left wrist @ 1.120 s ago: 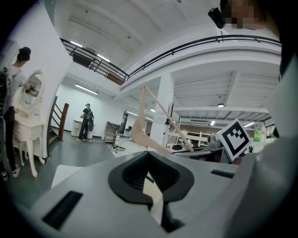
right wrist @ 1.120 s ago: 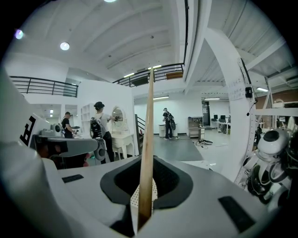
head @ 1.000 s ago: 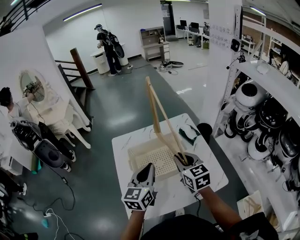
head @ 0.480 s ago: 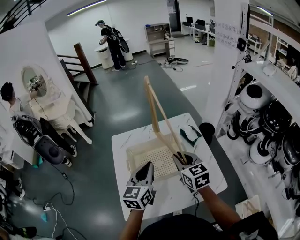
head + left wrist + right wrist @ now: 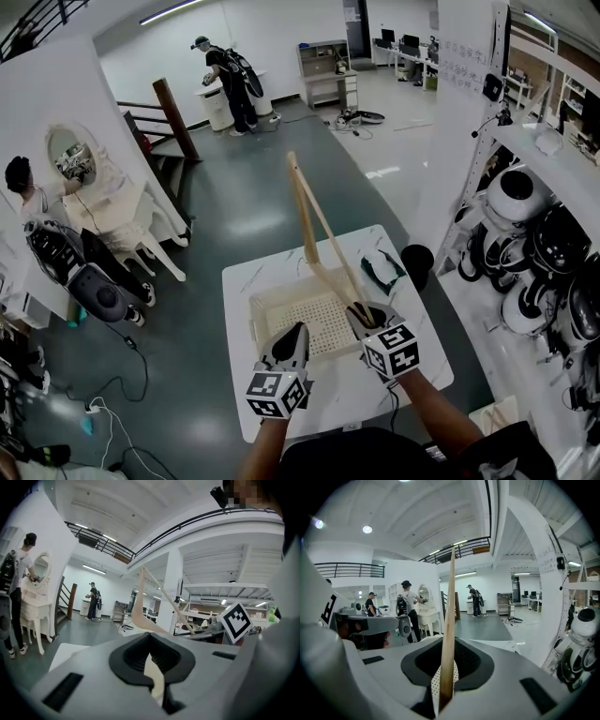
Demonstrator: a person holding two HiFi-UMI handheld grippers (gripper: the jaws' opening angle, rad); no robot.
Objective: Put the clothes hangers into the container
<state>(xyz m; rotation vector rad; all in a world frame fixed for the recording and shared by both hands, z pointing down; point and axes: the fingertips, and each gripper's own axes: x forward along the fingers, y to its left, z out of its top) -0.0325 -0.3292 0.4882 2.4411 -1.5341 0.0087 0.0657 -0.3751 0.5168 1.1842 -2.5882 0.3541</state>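
Right hand-held gripper (image 5: 364, 314) is clamped on the lower end of the wooden clothes hanger (image 5: 314, 225). The hanger stands tall over the perforated container (image 5: 272, 305) on the table (image 5: 412, 366), likely kept upright to clear the rim before tipping in. Left hand-held gripper (image 5: 295, 337) is empty with jaws slightly apart at the near rim, probably ready to steady it.

The container (image 5: 314, 323) lies open from above on its left half, while the raised hanger (image 5: 303, 211) stands over its right side.
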